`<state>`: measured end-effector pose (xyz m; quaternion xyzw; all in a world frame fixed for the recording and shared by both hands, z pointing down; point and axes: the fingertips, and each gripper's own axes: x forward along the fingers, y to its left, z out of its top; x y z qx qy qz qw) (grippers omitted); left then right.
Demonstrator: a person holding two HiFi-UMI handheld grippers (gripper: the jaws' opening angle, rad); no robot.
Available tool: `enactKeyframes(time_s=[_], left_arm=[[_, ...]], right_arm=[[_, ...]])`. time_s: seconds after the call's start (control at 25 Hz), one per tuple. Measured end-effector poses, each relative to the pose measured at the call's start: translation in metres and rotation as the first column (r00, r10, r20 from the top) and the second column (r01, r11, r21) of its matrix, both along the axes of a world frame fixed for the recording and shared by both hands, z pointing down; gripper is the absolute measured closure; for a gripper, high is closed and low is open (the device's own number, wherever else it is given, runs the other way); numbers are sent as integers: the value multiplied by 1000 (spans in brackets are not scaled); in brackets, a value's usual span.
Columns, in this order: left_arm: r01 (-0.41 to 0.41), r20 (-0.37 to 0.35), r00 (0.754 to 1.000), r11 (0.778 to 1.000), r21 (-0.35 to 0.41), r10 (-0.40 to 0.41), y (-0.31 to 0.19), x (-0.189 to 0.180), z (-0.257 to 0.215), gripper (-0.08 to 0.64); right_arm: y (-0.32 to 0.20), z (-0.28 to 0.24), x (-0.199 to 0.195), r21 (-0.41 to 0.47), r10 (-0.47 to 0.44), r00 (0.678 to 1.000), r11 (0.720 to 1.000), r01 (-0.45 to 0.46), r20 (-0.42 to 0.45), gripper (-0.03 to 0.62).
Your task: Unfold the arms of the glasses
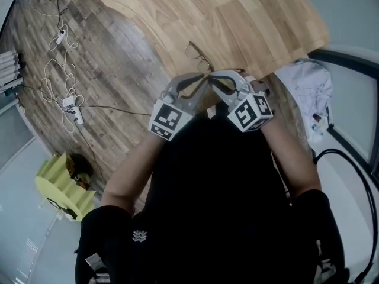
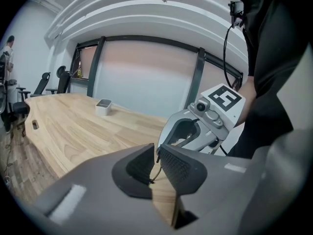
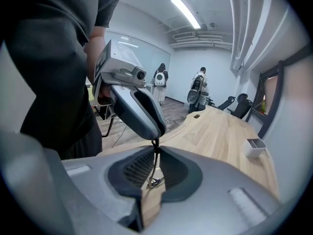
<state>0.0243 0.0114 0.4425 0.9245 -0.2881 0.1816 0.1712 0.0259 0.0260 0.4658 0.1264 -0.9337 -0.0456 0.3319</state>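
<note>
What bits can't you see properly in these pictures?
- Head view: most of the glasses, covered by the left gripper and right gripper; one lens rim shows.
- Both gripper views: only a thin wire of frame between the jaws; gripper bodies hide the rest.
- Every view: whether the arms are unfolded.
- Left gripper view: inside the white tray, too small.
</note>
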Motion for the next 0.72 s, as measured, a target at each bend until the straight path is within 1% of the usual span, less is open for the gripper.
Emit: enactKeyframes(time_s=[0.16,0.36,0.52,0.72], left_arm=[[-3,-18,1000,1000,10,3,2,-2,-5,508],[59,-67,996,997,53,-55,-5,-15,-23,508],[97,-56,994,993,67,-94,-11,-25,-26,508],[113,-49,993,991,75,-110,-10,-30,-28,508]], right_arm=[[3,-1,4,-4,10,1000,1000,-10,7,558],[6,-5,9,-7,12,1000,1000,-12,8,560],[14,-8,15,-1,1,1000,1000,-1,11,560],[27,-10,24,5,3,1000,1000,-3,1,560]])
